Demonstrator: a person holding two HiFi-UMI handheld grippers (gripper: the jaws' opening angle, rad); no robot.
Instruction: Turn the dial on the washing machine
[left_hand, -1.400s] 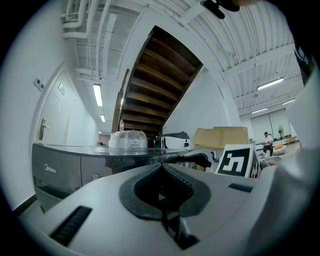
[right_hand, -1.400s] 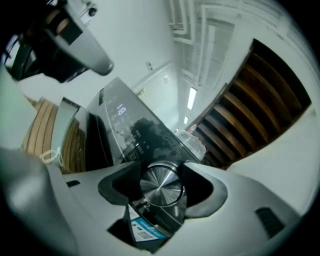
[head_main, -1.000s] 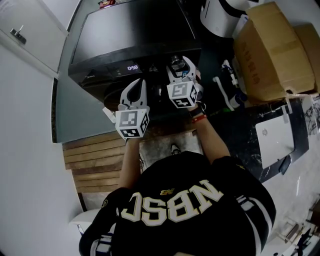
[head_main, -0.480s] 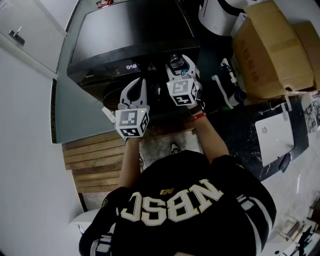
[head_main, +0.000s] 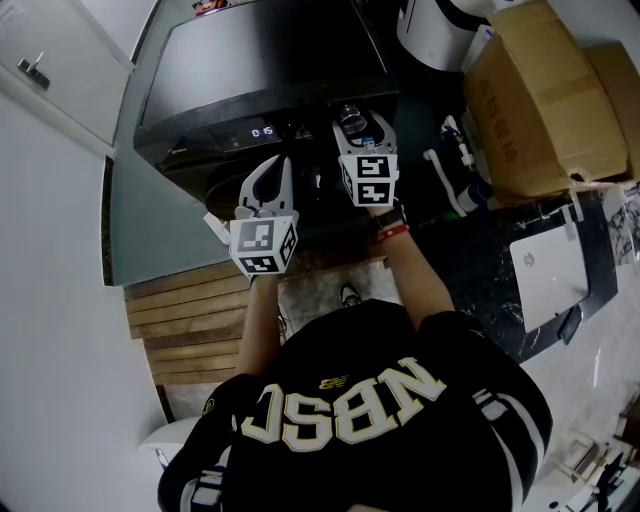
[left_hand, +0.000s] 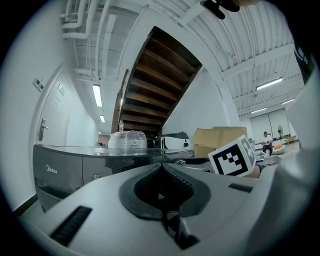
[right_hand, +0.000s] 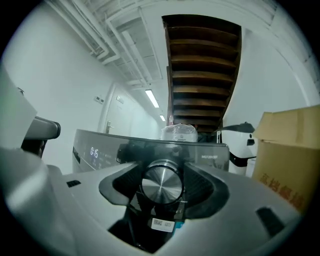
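Note:
The dark washing machine (head_main: 260, 70) stands in front of me, its lit display (head_main: 262, 131) on the front panel. In the right gripper view the round metal dial (right_hand: 161, 182) sits between the jaws, which press on both its sides. My right gripper (head_main: 352, 125) is shut on that dial (head_main: 349, 118) at the right end of the panel. My left gripper (head_main: 272, 168) hangs lower and to the left, just off the machine's front. Its jaws meet with nothing between them in the left gripper view (left_hand: 162, 170).
Cardboard boxes (head_main: 545, 100) stand right of the machine, and a white appliance (head_main: 440, 30) sits behind them. A white flat device (head_main: 548, 275) lies on the dark counter at right. Wooden slats (head_main: 190, 320) cover the floor at left. A plastic-wrapped bundle (left_hand: 127, 140) rests on the machine's top.
My right gripper has twisted on the dial, so its marker cube now sits squarer. The digits on the display have changed. The left gripper has stayed put.

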